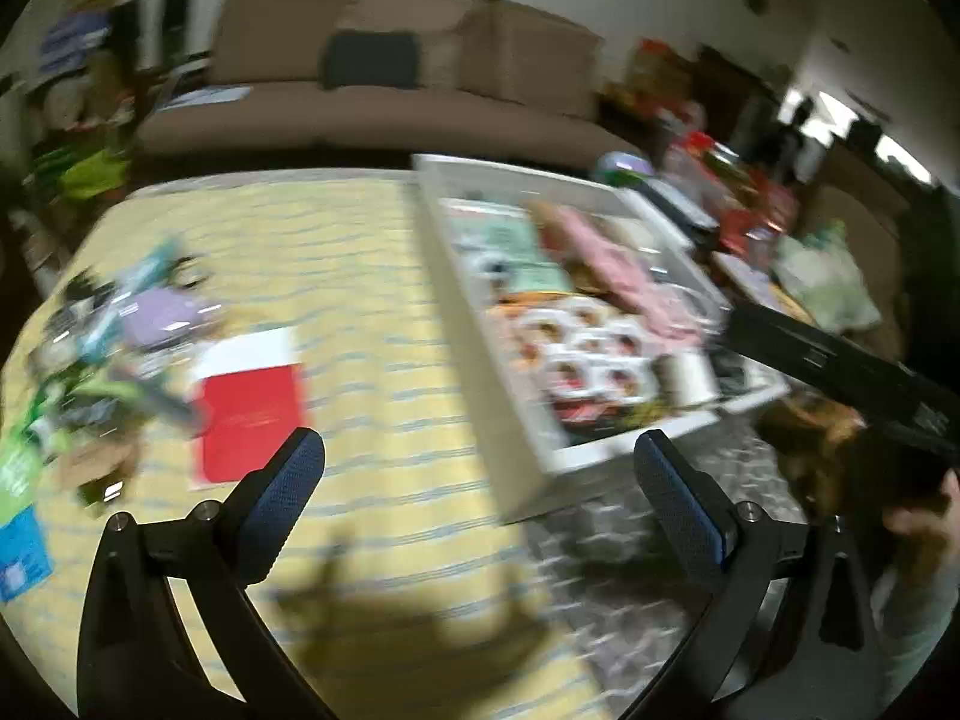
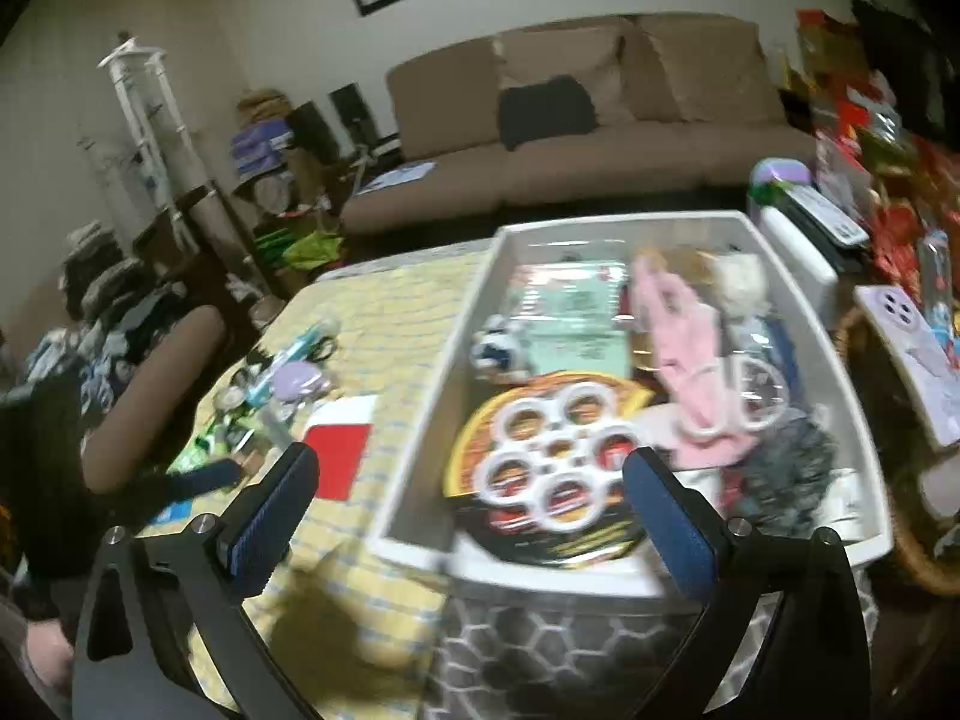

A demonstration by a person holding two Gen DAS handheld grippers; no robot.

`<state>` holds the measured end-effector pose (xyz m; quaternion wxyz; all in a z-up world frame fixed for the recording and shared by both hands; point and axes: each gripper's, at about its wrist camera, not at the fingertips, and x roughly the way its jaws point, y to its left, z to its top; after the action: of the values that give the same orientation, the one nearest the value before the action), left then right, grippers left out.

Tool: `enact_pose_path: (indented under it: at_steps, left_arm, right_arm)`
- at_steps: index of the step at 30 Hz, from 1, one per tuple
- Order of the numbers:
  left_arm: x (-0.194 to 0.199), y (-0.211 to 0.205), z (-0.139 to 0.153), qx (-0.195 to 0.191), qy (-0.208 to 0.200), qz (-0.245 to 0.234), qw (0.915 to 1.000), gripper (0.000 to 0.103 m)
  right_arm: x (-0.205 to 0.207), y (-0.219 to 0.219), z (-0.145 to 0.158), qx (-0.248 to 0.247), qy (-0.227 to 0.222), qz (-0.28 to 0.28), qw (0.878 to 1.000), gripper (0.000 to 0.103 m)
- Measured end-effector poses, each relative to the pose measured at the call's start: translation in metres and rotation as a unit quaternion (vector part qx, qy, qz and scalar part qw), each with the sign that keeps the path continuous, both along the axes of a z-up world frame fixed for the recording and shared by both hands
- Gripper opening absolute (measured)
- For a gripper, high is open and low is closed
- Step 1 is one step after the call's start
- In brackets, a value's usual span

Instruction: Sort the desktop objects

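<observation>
While both claws gape empty | white bin [image 2: 840, 372] holds round snack pack [image 2: 549, 468], pink gloves [image 2: 684, 348]

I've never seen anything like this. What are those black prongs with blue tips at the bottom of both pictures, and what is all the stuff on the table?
The prongs are two-finger grippers, and a person holds one in each hand. Each picture comes from a fisheye camera on one gripper, looking forward along its fingers, hence the curved edges. The first shows the left gripper, the second the right gripper. Both are open and hold nothing. Below lies a yellow striped cloth with a red and white card and a blurry pile of small items on it. Beside it stands a white bin, already filled with things such as a pink cloth item and a round pack with white rings.
</observation>
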<state>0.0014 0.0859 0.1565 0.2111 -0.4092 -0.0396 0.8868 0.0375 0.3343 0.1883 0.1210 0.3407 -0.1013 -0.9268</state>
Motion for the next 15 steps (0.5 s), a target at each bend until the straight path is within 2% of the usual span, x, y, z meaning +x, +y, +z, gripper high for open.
enact_pose_path:
  at_steps: [4, 6, 11, 15]
  left_arm:
    - [-0.010, -0.069, -0.018, -0.002, -0.006, 0.074, 0.9973, 0.103]
    - [-0.017, -0.107, -0.031, 0.014, -0.019, 0.105, 0.9942, 0.103]
    - [-0.022, -0.160, -0.045, 0.033, -0.034, 0.140, 0.9890, 0.103]
    - [-0.020, -0.209, -0.046, 0.069, -0.032, 0.188, 0.9793, 0.103]
  right_arm:
    - [0.008, -0.043, -0.008, 0.010, 0.015, 0.036, 0.999, 0.103]
    - [0.012, -0.061, -0.010, 0.019, 0.024, 0.055, 0.998, 0.103]
    - [0.010, -0.100, -0.020, 0.015, 0.024, 0.089, 0.996, 0.103]
    - [0.003, -0.129, -0.031, 0.007, 0.008, 0.111, 0.994, 0.103]
